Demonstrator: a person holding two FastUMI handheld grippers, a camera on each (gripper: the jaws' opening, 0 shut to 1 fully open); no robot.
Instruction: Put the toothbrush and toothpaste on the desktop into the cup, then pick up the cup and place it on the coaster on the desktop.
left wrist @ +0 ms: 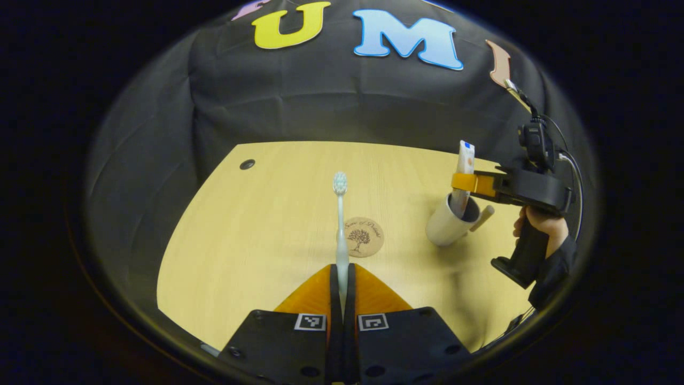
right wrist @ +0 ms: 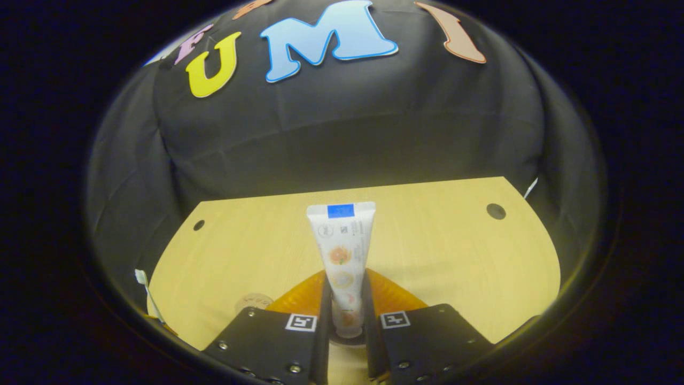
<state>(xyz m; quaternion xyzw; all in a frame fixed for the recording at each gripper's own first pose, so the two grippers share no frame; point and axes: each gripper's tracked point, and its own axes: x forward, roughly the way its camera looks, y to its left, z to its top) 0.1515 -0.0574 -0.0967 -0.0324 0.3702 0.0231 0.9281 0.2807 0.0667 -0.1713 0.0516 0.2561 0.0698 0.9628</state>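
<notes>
both loaded, toothpaste [right wrist: 342,251] over cup [left wrist: 448,223], toothbrush [left wrist: 340,224] aloft

The pale wooden bench [left wrist: 256,230] has a rounded edge and a dark hole [left wrist: 247,164] at its far left. On it lie a round coaster [left wrist: 364,237] near the middle and, to its right, a white cup [left wrist: 449,222].

Left gripper [left wrist: 342,278] clamps toothbrush [left wrist: 340,224] above coaster [left wrist: 364,237].
</notes>
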